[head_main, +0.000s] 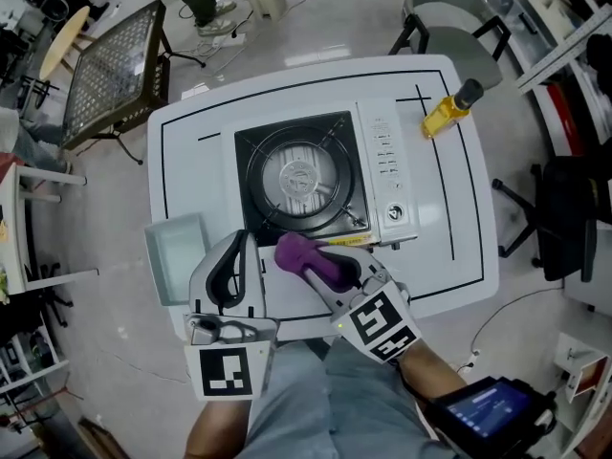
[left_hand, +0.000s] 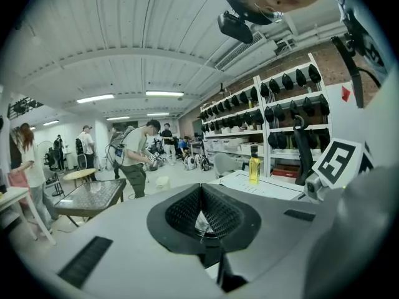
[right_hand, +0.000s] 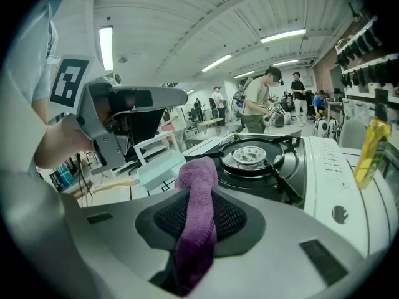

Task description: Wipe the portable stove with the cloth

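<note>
The portable stove [head_main: 325,175] sits mid-table, with a round black burner and a white control strip on its right. A purple cloth [head_main: 311,256] is pinched in my right gripper [head_main: 330,273], which is shut on it. The cloth's free end hangs at the stove's front edge. In the right gripper view the cloth [right_hand: 196,210] runs up between the mesh pads, with the stove [right_hand: 262,157] just beyond. My left gripper [head_main: 241,242] hovers left of the cloth over the table's front. Its jaws meet at the tips and hold nothing [left_hand: 201,195].
A yellow bottle [head_main: 448,111] lies at the table's far right corner. A pale blue tray [head_main: 177,256] sits at the table's [head_main: 459,218] left edge. Around the table stand chairs and a mesh-topped side table [head_main: 115,70]. People stand farther back in the room.
</note>
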`<state>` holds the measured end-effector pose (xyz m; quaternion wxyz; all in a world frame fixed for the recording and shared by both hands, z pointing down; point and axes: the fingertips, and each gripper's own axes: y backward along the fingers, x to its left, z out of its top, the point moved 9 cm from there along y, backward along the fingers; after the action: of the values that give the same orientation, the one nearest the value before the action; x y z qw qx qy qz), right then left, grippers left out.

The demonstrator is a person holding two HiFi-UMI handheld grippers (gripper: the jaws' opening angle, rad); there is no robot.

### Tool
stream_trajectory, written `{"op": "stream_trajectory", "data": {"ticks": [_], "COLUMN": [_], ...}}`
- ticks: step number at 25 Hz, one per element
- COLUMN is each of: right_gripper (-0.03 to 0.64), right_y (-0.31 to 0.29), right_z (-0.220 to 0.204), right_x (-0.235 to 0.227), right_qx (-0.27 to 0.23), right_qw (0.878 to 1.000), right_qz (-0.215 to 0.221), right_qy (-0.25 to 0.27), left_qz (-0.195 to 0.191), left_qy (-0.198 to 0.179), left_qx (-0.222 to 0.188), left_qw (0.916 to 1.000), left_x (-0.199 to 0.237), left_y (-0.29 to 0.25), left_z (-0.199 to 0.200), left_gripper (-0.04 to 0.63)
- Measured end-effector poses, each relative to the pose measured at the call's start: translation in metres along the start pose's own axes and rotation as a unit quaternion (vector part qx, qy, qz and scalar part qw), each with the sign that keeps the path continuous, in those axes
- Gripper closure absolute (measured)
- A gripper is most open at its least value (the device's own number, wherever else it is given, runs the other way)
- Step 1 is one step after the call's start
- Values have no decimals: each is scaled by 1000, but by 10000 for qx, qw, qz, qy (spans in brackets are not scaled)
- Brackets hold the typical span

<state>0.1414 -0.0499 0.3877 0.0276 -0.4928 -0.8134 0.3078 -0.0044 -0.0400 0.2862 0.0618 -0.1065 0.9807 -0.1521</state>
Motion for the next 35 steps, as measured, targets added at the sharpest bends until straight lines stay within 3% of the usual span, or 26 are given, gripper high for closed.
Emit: {"op": "stream_trajectory", "data": {"ticks": [23, 35], "right_gripper": [505, 505], "right_y": [104, 171], "right_z": [-45, -63], "right_x": [-72, -121], "right_qx": [-243, -282], "right_qw": [9965, 9885], "right_qz": [-662, -1361], "right_qy": [-444, -592], "left_qz": [-647, -868], "left_qy": [-318, -447], "left_qx": [-200, -499], "left_qw": [9972, 9940], "left_x": [-123, -177], "left_y": [-40, -48], "left_z": [33, 58], "left_gripper": [577, 577]}}
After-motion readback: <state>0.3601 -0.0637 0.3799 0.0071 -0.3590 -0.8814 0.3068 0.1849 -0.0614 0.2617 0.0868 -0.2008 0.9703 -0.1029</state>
